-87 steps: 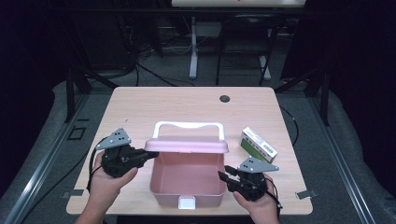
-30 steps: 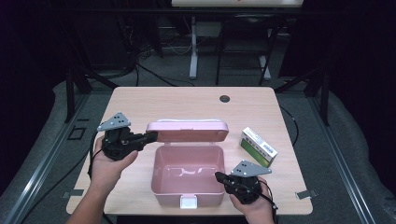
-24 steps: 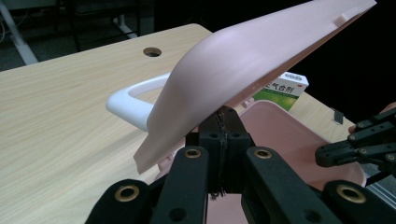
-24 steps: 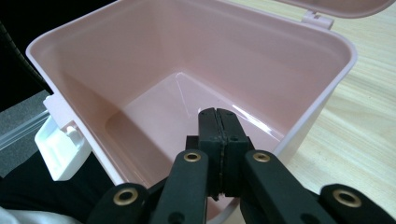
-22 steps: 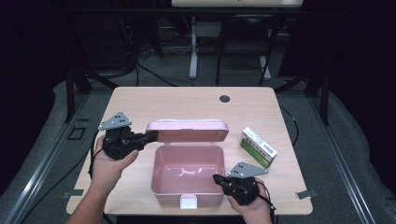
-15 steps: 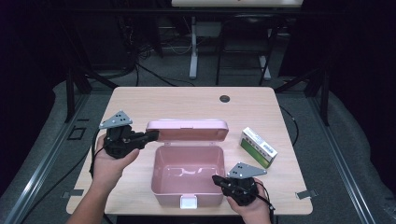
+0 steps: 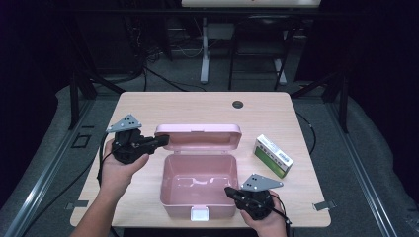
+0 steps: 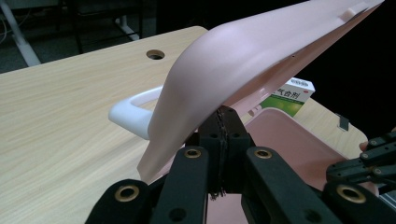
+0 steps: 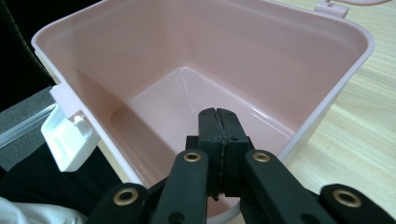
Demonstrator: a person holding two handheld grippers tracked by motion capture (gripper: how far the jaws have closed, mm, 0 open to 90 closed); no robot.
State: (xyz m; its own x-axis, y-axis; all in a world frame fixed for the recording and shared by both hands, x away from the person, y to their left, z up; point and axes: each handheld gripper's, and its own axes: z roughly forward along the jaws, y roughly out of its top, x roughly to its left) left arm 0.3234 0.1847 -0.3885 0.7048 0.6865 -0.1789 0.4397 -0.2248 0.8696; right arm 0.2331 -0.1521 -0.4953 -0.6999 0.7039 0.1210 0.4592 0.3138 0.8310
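Observation:
An open pink box point(image 7: 196, 190) stands at the table's front middle, its inside bare point(image 9: 187, 70). Its lid point(image 7: 197, 135) is raised at the back, seen from below in the left gripper view point(image 8: 261, 60). My left gripper point(image 7: 164, 140) is shut with nothing between its jaws. Its tips point(image 8: 227, 114) sit under the lid's left end and touch it. My right gripper point(image 7: 229, 190) is also shut and holds nothing. It reaches over the box's front right rim point(image 9: 218, 114). A white latch point(image 7: 199, 213) hangs on the front wall.
A green and white carton point(image 7: 273, 156) lies on the wooden table point(image 7: 207, 106) to the right of the box. The lid's white handle point(image 8: 133, 109) sticks out behind it. A dark cable hole point(image 7: 238, 104) sits near the far edge.
The lid has swung from half down over the box to raised at the back, with the left gripper following it up. In the last second almost nothing has moved.

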